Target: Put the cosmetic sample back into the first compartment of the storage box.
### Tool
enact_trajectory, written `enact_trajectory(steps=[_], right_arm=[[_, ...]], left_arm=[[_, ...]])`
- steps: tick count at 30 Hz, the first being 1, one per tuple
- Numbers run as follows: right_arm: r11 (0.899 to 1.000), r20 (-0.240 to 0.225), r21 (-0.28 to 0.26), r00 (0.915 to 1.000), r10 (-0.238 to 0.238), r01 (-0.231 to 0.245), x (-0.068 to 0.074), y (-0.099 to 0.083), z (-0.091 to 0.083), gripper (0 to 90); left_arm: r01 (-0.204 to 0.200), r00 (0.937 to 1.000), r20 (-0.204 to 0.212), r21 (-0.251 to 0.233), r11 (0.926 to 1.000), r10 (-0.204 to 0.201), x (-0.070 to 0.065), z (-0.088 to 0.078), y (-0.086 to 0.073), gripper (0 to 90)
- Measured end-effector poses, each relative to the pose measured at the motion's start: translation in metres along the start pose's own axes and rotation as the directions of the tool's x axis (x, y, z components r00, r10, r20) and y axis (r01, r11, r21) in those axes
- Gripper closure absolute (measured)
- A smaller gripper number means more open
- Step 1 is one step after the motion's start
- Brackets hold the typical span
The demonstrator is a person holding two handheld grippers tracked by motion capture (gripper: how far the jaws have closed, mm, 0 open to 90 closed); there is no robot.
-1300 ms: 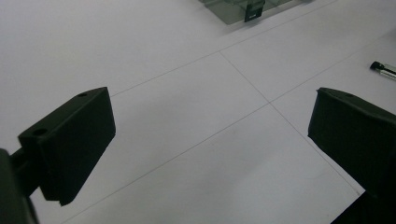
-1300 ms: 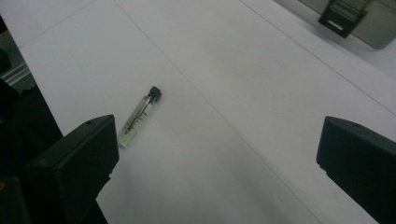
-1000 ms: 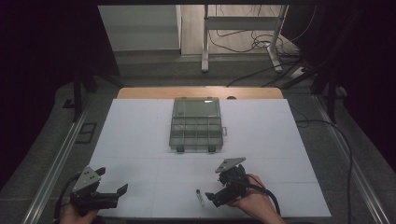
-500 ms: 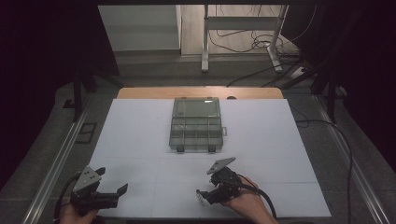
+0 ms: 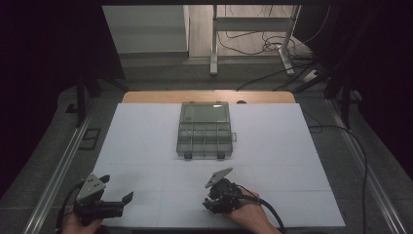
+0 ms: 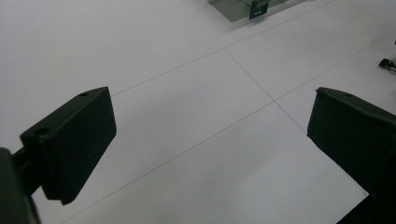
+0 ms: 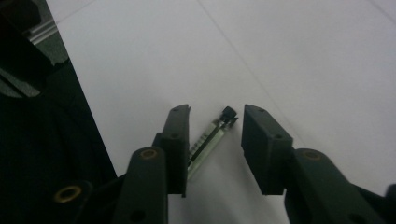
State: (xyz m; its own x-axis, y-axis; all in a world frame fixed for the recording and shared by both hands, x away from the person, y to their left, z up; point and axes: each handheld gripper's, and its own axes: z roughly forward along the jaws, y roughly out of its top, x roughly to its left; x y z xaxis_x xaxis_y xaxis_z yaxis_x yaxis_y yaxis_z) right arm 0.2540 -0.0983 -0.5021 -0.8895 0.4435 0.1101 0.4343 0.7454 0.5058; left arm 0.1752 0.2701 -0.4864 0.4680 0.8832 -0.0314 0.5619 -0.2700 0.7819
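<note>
A small clear vial [image 7: 208,141] with a black cap lies flat on the white table, between the jaws of my right gripper [image 7: 217,114]. The jaws have just been closing on it. The vial lies against the left-hand pad, and a gap remains at the right-hand pad. In the high view the right gripper [image 5: 209,202] sits low near the table's front edge, and its body covers the vial. My left gripper [image 5: 117,189] rests at the front left with its jaws wide open and nothing between them [image 6: 210,107].
A clear plastic compartment box [image 5: 203,130] with its lid open stands in the middle of the white table top [image 5: 146,146], and its corner [image 6: 243,7] lies far ahead of the left jaws. A metal rail [image 5: 53,180] runs along the table's left side.
My right gripper has moved left and down over the vial, and its jaws have narrowed around it. The left gripper has stayed where it was.
</note>
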Motion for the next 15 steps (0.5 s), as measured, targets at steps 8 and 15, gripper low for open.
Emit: enact_trajectory(steps=[8, 15], right_arm=[[0.998, 0.023, 0.049, 0.9991, -0.036, 0.035, 0.0047, -0.004, 0.0085, 73.2], [0.996, 0.058, 0.048, 0.9957, -0.072, 0.069, 0.0069, -0.0054, 0.0079, 80.6]], left_arm=[[-0.01, 0.9999, -0.004, 0.004, 0.9999, 0.01, -0.0008, 0.0, 0.0002, 1.7], [-0.013, 0.9999, -0.007, 0.004, 0.9999, 0.013, -0.0011, 0.0001, 0.0002, 1.8]])
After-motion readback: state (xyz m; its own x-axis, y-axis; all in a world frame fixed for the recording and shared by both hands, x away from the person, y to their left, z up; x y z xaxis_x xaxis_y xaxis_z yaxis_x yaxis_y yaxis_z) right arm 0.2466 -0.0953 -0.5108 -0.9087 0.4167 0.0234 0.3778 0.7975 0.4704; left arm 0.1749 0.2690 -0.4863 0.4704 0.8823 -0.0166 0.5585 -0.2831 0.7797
